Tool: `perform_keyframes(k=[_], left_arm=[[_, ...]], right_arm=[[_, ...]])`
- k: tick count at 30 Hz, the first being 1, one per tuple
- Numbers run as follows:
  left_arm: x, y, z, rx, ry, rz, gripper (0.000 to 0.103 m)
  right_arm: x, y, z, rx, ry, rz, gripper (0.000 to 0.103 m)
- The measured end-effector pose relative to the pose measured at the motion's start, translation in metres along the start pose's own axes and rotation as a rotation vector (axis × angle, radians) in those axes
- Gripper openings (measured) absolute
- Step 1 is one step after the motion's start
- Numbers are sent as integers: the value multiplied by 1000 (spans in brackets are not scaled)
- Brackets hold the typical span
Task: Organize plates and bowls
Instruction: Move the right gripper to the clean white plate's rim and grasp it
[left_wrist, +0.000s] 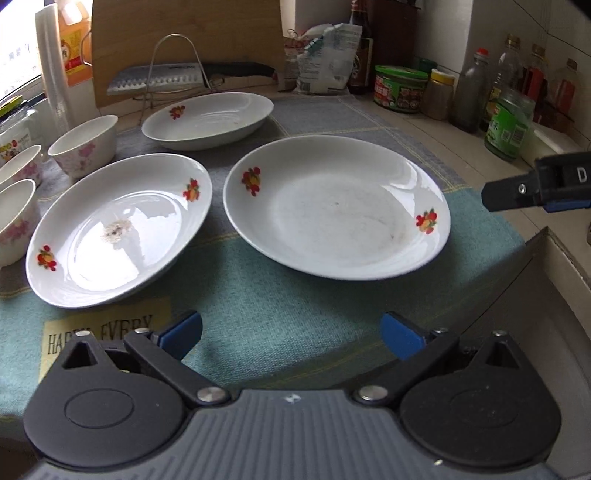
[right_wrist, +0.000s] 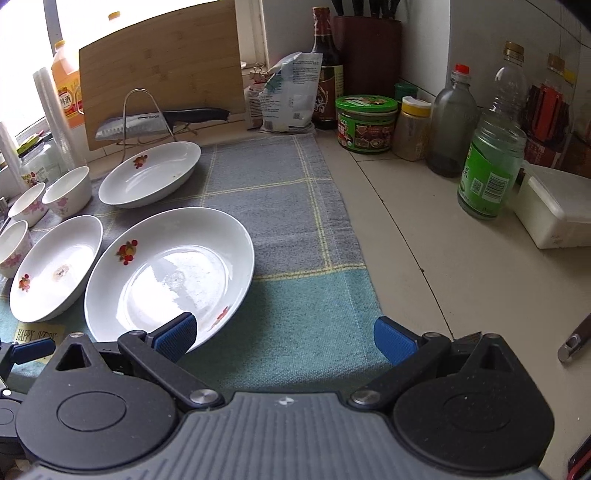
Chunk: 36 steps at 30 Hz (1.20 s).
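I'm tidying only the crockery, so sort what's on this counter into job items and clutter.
Job: three plates, near right, near left, far; three bowls.

Clutter: knife, cutting board, green-lidded tub, jar, bottles, white box.

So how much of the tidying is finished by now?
Nothing looks stacked yet. Three plates lie apart on the mat, three floral bowls stand apart beside them. Both tools, left and right, are open and empty. All the stacking remains.
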<state>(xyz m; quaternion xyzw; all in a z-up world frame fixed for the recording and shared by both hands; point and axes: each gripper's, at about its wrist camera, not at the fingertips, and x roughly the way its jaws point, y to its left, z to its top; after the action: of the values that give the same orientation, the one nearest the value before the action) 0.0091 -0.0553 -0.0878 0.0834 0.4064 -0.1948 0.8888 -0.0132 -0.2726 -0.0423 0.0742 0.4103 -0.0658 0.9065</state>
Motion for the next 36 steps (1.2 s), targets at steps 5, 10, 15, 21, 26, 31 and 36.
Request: perform_keyframes(k=[5, 10, 15, 21, 26, 31, 36], left_arm=[[15, 1, 6, 42, 1, -24, 102], [26, 2, 15, 92, -23, -63, 102], [33, -2, 20, 138, -44, -102, 103], [37, -3, 23, 166, -46, -127, 103], [38, -3, 23, 167, -47, -129, 103], [37, -4, 20, 160, -63, -126, 103], [37, -5, 23, 148, -39, -114, 103]], right_arm=[[10, 2, 2, 15, 22, -28, 103], [24, 8, 10, 7, 57, -63, 103], [33, 13, 26, 14, 62, -67, 103], [48, 23, 43, -25, 87, -18, 103], [77, 26, 49, -82, 149, 25, 103], [104, 24, 57, -157, 219, 140, 103], [122, 30, 64, -266, 257, 222, 103]])
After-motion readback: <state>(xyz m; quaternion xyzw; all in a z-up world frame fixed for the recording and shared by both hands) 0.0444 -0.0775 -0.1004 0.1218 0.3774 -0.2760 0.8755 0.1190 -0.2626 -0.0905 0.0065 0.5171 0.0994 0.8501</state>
